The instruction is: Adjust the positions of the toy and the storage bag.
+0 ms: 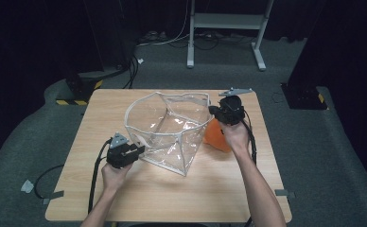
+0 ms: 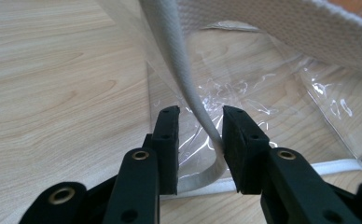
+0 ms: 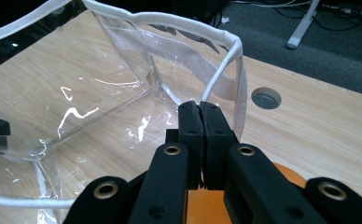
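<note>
A clear plastic bag with white woven trim stands open on the wooden table. My left gripper is at the bag's near left corner. In the left gripper view its jaws stand apart around the white trim, which leans on the right pad, with a gap to the left pad. My right gripper is raised at the bag's far right rim. In the right gripper view it is shut on the trim at the bag's corner. An orange thing lies on the table under my right hand.
A round cable hole sits in the tabletop beyond the bag. Behind the table, a white desk frame stands on grey carpet among cables. A yellow-and-black striped base is off the table's far left corner.
</note>
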Available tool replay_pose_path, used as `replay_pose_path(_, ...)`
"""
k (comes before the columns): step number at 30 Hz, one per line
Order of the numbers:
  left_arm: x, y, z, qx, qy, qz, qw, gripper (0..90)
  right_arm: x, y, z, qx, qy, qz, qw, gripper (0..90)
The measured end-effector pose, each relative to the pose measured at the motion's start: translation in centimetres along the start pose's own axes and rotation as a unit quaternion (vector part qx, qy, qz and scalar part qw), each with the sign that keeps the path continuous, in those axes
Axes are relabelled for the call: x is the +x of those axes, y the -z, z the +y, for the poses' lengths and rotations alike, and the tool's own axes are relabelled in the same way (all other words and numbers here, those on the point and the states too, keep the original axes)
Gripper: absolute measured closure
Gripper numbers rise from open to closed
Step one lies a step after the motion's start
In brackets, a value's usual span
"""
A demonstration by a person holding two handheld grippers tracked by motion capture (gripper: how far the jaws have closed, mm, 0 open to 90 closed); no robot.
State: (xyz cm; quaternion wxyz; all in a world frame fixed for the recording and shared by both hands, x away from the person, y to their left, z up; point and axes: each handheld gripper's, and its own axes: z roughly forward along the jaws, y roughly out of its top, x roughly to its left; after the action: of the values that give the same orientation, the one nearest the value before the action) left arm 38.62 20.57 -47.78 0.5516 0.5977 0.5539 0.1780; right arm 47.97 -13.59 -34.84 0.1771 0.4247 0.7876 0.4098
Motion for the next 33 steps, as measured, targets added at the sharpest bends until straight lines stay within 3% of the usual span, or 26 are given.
replay_pose_path(7, -0.1, -0.3, 0.2, -0.003, 0.0, 0.002, 1.0, 65.5, -0.1, 0.2, -0.3, -0.001, -0.004, 0.002, 1.0, 85.9)
replay_pose_path(13, -0.1, 0.3, 0.2, -0.009, -0.001, 0.004, 0.9999, 57.8, -0.5, 0.9, -0.5, -0.032, -0.02, 0.006, 0.9993, 62.2)
replay_pose_path(20, 0.2, 1.0, -0.1, -0.013, 0.01, 0.004, 0.9999, 44.7, -1.4, 2.9, -1.3, -0.07, -0.03, -0.003, 0.9971, 42.4)
replay_pose_path(33, 1.3, 3.2, -0.7, -0.017, 0.015, 0.013, 0.9996, 32.0, -2.9, 5.0, -4.8, -0.097, -0.03, -0.031, 0.9944, 28.0)
